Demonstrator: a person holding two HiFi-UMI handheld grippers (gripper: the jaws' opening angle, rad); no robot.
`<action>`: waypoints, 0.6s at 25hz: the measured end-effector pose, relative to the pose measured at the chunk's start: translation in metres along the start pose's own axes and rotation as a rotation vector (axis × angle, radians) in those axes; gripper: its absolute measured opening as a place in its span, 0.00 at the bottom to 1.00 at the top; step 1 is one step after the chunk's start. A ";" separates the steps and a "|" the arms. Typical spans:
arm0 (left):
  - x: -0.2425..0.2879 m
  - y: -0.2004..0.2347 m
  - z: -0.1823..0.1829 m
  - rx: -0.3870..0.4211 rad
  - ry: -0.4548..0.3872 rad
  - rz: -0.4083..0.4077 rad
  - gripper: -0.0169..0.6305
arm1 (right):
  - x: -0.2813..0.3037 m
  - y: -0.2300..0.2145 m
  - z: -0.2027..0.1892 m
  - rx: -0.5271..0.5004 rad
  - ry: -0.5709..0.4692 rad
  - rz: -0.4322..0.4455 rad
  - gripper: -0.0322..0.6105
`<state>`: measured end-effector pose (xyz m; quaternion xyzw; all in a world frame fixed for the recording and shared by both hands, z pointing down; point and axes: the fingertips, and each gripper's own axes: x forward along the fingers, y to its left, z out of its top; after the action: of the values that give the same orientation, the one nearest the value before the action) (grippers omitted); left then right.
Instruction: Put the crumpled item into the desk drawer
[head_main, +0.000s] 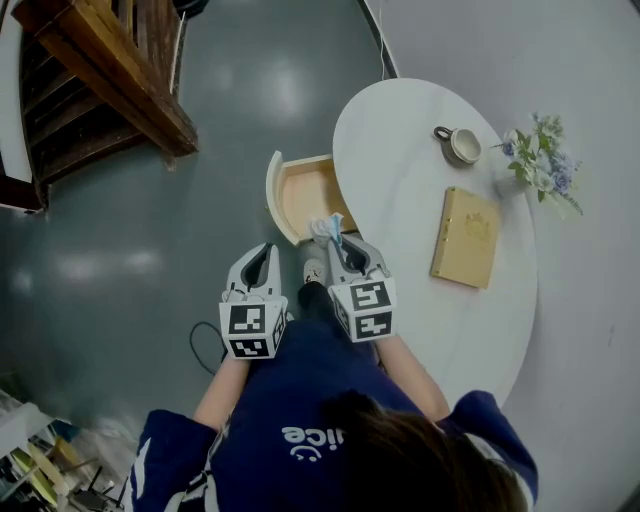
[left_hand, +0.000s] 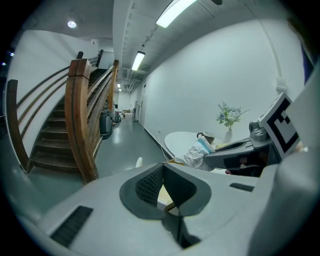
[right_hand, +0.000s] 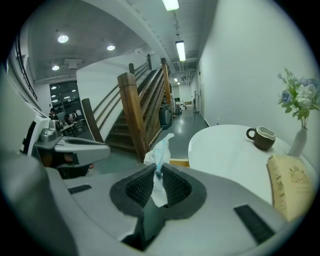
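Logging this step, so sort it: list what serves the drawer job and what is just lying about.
Job: crumpled item; right gripper, shut on it; open desk drawer.
Lying about: cup; book; flowers; staircase.

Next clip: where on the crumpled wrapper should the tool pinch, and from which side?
Pinch the thin, flattened tail of the crumpled wrapper, coming from the person's side, as the right tool does now. That tail fits between the closed pads, while the puffier bulk sticks out past the tips, probably free to drop into the open drawer.
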<state>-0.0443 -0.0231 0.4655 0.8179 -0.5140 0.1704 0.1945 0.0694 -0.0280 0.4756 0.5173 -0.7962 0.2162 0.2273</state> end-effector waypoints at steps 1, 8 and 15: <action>0.006 -0.001 0.003 0.000 0.002 0.006 0.03 | 0.005 -0.005 0.002 0.005 0.005 0.009 0.12; 0.039 -0.002 0.009 -0.026 0.046 0.057 0.03 | 0.034 -0.024 0.013 0.031 0.035 0.065 0.12; 0.051 0.006 0.024 -0.019 0.027 0.069 0.03 | 0.056 -0.028 0.024 0.060 0.051 0.064 0.12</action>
<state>-0.0270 -0.0773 0.4698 0.7955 -0.5408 0.1832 0.2030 0.0719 -0.0929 0.4921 0.4924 -0.7996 0.2602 0.2248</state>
